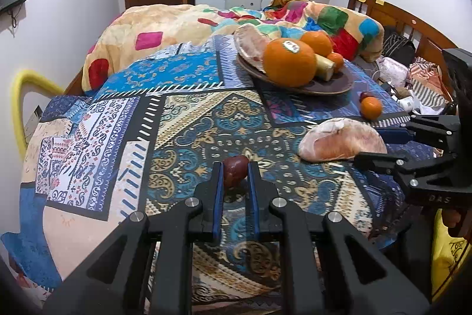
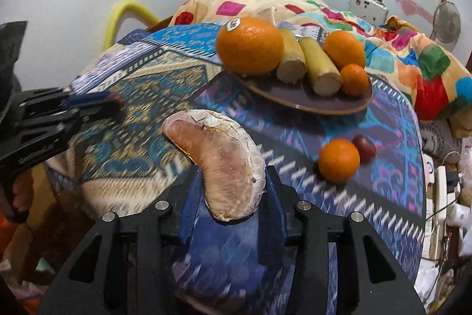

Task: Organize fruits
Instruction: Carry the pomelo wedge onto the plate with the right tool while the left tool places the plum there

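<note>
My left gripper (image 1: 234, 167) is shut on a small dark red fruit (image 1: 235, 171), low over the patterned cloth. My right gripper (image 2: 233, 176) is shut on a peeled pomelo segment (image 2: 224, 161); the segment also shows in the left wrist view (image 1: 342, 143). A brown plate (image 2: 324, 105) at the back holds a big orange (image 2: 249, 45), a second orange (image 2: 343, 49), a small orange (image 2: 354, 78), two pale cut stalks (image 2: 318, 70) and another pomelo segment (image 1: 250, 45). A loose small orange (image 2: 339, 160) and a dark red fruit (image 2: 364, 148) lie right of my right gripper.
The patterned cloth (image 1: 188, 120) covers a table. A colourful blanket (image 1: 165, 28) is heaped behind the plate on a wooden bed (image 1: 392, 11). A yellow tube (image 1: 23, 96) stands at the left. Clutter and cables (image 2: 442, 197) lie off the right edge.
</note>
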`<action>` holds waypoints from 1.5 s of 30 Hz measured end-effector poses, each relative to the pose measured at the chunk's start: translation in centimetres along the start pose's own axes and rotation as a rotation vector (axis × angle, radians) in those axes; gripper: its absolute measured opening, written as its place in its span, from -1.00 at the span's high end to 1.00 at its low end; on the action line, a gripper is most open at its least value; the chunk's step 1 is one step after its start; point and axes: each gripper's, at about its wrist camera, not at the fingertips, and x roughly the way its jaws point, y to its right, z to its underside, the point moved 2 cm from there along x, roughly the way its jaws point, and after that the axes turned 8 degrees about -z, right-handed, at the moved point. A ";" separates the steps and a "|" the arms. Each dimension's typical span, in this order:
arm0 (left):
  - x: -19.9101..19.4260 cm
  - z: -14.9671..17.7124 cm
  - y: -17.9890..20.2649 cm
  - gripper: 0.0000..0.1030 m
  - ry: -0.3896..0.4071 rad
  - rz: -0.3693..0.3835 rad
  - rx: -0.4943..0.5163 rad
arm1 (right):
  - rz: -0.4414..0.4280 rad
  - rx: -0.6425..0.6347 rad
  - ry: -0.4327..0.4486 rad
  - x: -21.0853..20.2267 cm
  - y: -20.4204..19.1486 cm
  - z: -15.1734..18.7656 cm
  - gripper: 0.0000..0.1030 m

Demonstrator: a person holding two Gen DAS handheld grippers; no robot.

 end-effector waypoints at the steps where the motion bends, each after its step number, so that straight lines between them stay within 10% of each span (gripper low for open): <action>1: -0.1 0.0 0.2 0.70 0.002 0.003 0.003 | -0.013 -0.002 0.004 -0.3 -0.1 0.0 0.21; 24: 0.0 -0.9 1.5 0.70 0.011 0.015 0.033 | 0.004 -0.072 0.075 0.5 -0.4 -1.2 0.30; 45: 0.2 -10.4 3.8 0.70 0.173 0.028 0.068 | 0.098 0.046 0.330 -5.1 5.7 -7.7 0.31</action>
